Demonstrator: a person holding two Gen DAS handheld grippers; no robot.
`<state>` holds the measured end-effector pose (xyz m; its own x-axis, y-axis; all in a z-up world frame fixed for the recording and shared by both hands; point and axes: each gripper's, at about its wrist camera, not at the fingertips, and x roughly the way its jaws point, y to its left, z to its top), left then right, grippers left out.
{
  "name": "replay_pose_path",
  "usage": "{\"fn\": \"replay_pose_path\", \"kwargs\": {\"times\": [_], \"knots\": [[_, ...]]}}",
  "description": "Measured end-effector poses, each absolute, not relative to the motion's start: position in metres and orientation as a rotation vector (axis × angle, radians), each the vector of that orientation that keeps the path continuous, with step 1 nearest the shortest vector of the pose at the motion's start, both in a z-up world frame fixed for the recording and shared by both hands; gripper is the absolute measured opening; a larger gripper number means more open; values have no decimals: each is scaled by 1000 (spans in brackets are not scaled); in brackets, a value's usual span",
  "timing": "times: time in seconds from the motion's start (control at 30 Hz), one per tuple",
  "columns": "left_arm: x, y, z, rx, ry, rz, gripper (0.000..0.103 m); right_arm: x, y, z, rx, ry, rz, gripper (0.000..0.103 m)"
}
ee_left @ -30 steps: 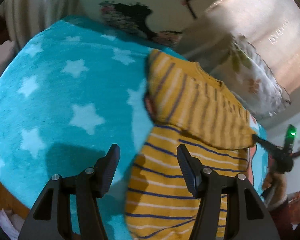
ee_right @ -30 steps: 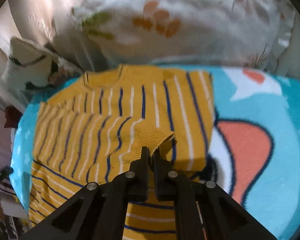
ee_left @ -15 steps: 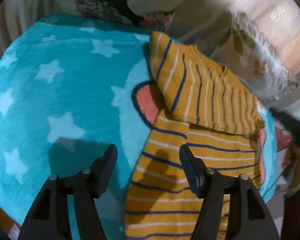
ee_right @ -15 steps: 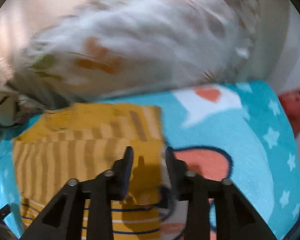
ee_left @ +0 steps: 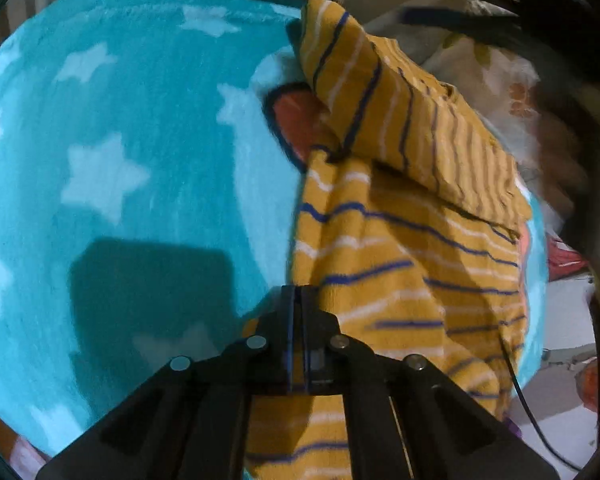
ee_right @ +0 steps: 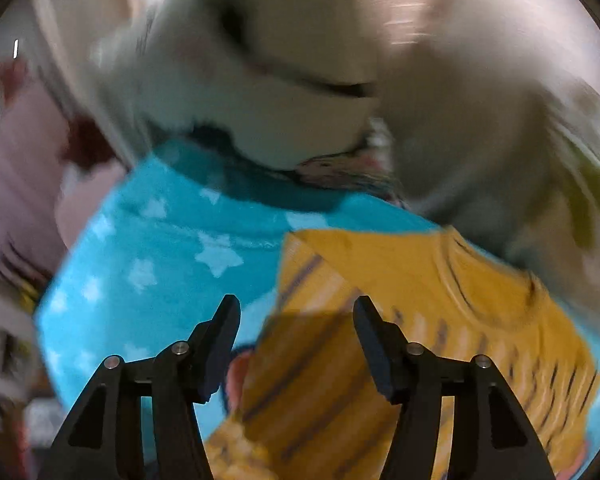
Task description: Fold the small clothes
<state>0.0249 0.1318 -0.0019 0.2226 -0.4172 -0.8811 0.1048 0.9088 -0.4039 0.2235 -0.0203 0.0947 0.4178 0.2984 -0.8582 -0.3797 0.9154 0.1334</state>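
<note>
Left gripper (ee_left: pixel 298 300) you've just clamped on the striped yellow top's (ee_left: pixel 400 248) hem edge on the star blanket (ee_left: pixel 120 140) for folding up; right gripper (ee_right: pixel 296 332) just parted, empty.

Right wrist view motion-blurred; striped garment (ee_left: pixel 400 248) hem behind left gripper (ee_left: pixel 298 300)

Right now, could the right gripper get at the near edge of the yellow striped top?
Probably yes. The right gripper hangs open above the yellow striped top, nothing lying between them. The left gripper pinches another edge, seemingly out of the way.
</note>
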Motion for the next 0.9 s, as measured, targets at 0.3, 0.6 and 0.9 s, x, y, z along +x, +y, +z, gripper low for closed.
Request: {"fn": "replay_pose_path", "kwargs": {"times": [0.3,0.6,0.9], "knots": [[11,162,3,-363,1283,-432,0,287,41,32,-449,1168,271,7],[7,187,16,-388,1251,-414,6,285,13,53,-299,1096,261,41],[-14,185,23,-403,1229,-364,34,178,-134,116,51,1124,296,58]]}}
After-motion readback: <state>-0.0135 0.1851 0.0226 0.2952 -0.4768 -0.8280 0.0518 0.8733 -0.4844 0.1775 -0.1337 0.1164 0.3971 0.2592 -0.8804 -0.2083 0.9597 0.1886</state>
